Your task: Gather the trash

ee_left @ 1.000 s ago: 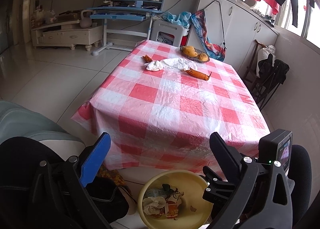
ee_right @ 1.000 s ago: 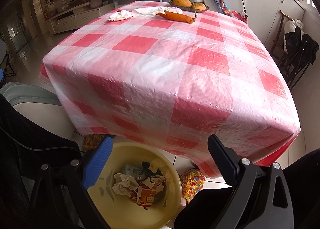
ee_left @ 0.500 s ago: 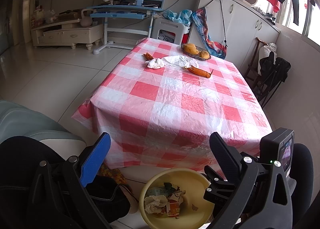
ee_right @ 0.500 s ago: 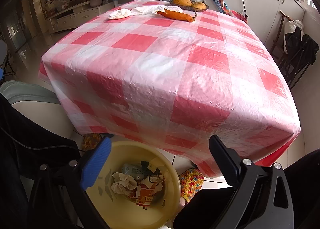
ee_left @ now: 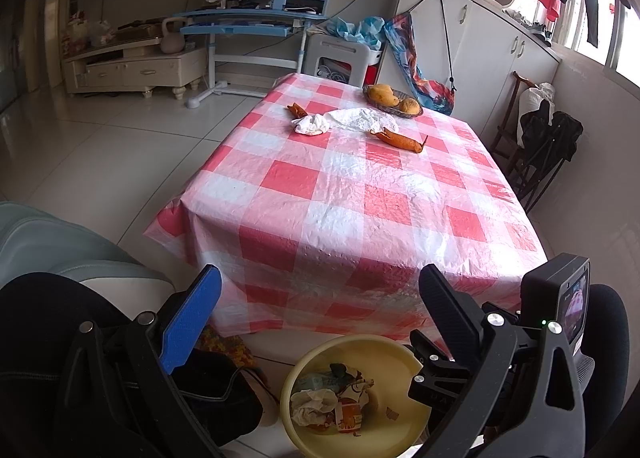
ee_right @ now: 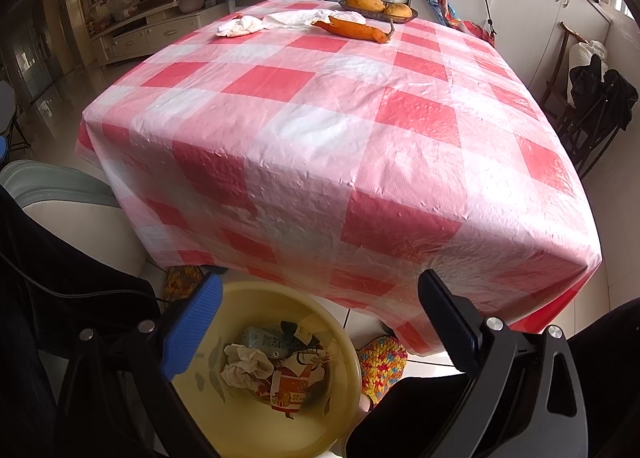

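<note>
1. Left wrist view: left gripper (ee_left: 316,290) jaws spread wide, nothing between them. It hangs over the near edge of the table (ee_left: 360,217) with the red-white check cloth.
2. Yellow basin (ee_left: 396,424) on the floor below, between the jaws and toward the right finger. It holds crumpled paper (ee_left: 312,404) and a red printed wrapper (ee_left: 348,414).
3. Far end of the table, well apart from the jaws: white tissue wad (ee_left: 310,125), white plastic bag (ee_left: 362,118), orange peel piece (ee_left: 400,141), small brown scrap (ee_left: 297,110) and a fruit basket (ee_left: 392,99).
4. Right wrist view: right gripper (ee_right: 318,294) jaws also spread, empty, just short of the table's near edge.
5. Basin (ee_right: 240,430) sits low, under the left finger – trash inside, paper wad left of the wrapper.
6. Tissue (ee_right: 239,26) and peel (ee_right: 354,29) lie far off at the table's far end.
</note>
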